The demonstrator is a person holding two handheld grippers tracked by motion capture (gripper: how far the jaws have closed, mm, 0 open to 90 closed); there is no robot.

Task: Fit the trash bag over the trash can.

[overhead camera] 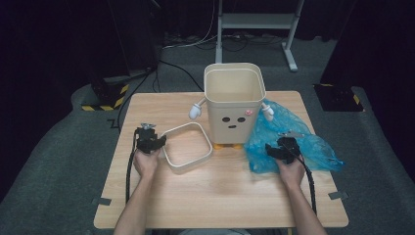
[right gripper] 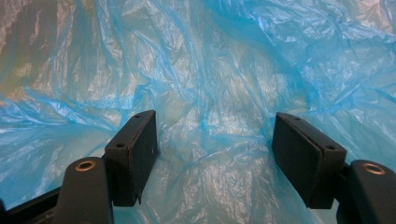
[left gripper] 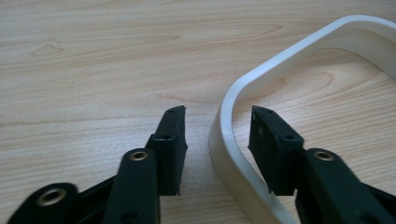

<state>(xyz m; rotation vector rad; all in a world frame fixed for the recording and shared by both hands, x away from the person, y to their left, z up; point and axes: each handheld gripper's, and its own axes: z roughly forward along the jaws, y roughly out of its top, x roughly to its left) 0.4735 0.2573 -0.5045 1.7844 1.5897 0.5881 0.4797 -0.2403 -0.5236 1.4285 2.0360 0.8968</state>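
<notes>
The cream plastic ring (left gripper: 243, 140), a square-cornered bin rim, lies flat on the surface (overhead camera: 220, 196) with one corner standing between the jaws of the left tool (left gripper: 217, 140). The jaws are parted about halfway; neither pad presses on the ring's wall, so it is loose, not held. The ring looks light, stiff and smooth, likely to slide on the wood if nudged; a pinch across its thin wall, on a straight stretch just past the corner, should hold best.

The right tool (right gripper: 215, 149) hovers wide apart over the blue plastic bag (right gripper: 210, 70), which lies crumpled just ahead of and beneath its pads, with nothing gripped. The bag is thin, soft and slippery; it will bunch and drift, so a raised fold between the pads is the place to catch, squeezed fully.

The cream bin (overhead camera: 234, 103) with a face stands beyond both tools, between them.
</notes>
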